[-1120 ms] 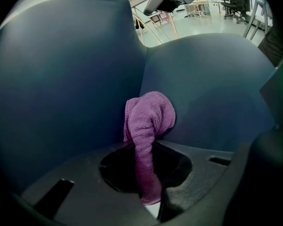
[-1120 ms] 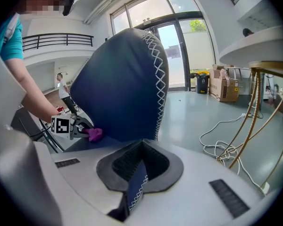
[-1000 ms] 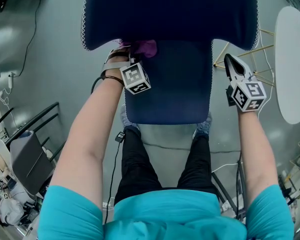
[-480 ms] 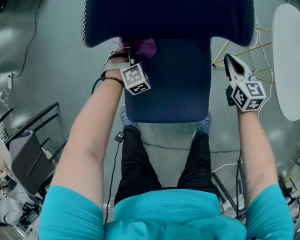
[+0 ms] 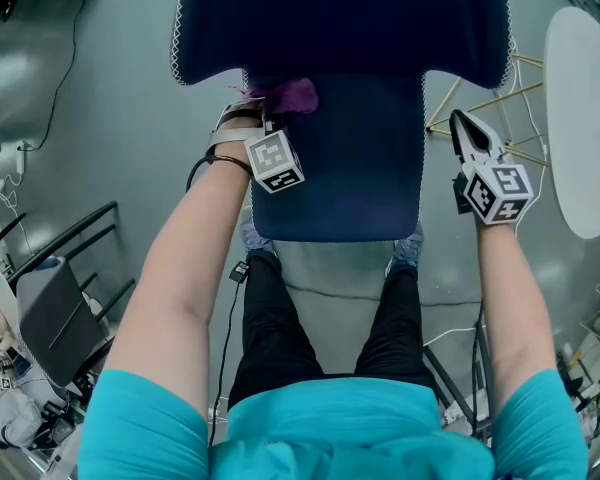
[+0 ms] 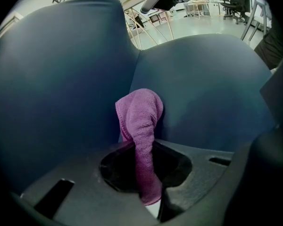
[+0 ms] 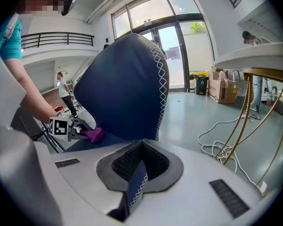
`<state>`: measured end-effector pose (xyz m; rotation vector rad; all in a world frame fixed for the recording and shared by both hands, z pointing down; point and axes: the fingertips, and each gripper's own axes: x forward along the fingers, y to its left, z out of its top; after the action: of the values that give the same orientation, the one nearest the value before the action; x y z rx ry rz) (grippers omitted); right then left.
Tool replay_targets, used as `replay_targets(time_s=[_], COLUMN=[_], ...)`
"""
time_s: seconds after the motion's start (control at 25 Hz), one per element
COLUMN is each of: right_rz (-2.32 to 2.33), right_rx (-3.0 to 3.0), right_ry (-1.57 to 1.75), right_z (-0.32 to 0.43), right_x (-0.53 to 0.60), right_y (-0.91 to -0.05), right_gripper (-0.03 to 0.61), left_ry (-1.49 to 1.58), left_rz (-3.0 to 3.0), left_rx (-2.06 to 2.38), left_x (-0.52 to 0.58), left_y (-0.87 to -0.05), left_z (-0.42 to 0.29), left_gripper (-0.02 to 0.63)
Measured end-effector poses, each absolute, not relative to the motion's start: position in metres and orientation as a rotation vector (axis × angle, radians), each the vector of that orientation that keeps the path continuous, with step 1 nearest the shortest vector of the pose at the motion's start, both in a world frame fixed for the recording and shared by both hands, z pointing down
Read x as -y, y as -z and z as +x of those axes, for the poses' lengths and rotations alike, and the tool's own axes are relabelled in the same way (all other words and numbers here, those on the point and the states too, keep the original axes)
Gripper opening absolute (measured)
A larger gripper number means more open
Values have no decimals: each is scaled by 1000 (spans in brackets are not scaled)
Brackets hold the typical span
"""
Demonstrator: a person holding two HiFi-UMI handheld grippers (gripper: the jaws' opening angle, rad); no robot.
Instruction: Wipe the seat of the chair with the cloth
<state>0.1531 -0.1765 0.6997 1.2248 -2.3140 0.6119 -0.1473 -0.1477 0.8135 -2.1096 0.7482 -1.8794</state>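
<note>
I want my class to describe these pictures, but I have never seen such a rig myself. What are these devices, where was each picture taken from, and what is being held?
There is no robot here. A person holds a two-jaw gripper in each hand. The head view comes from a camera on the person's head, looking down. The other two views come from cameras riding on the grippers, looking along their jaws. The left gripper is shut on a purple cloth, held at the back of the seat. The right gripper pinches a stitched blue edge of the chair.
</note>
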Motion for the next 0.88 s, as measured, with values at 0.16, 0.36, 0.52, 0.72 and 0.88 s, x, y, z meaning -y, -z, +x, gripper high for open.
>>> replay_targets(time_s=[0.16,0.36,0.52,0.72,0.88], right_rz=[1225,1224,1221,1220,1221], right_rx=[2318,2321,2322,2321,2324], right_ry=[-605,-598,-597,-597,-598], right_z=[152,150,150,148,144], right_x=[172,169,164,157,153], right_y=[-697,-695,-694,-694,-695], right_gripper=[-9,-9,-9,-9,-9], left_ry=[1877,1875,1878,1875,1876], left_rz=[-2113,-2122,-2126,-2140,-2152], left_rx=[-738,-734,-721,-711,-697], left_x=[137,126,116,104,90], left_y=[-814,-814,-814,-815,-817], left_z=[-146,-144,-142,-140,-141], left_gripper=[51,51,51,51,51])
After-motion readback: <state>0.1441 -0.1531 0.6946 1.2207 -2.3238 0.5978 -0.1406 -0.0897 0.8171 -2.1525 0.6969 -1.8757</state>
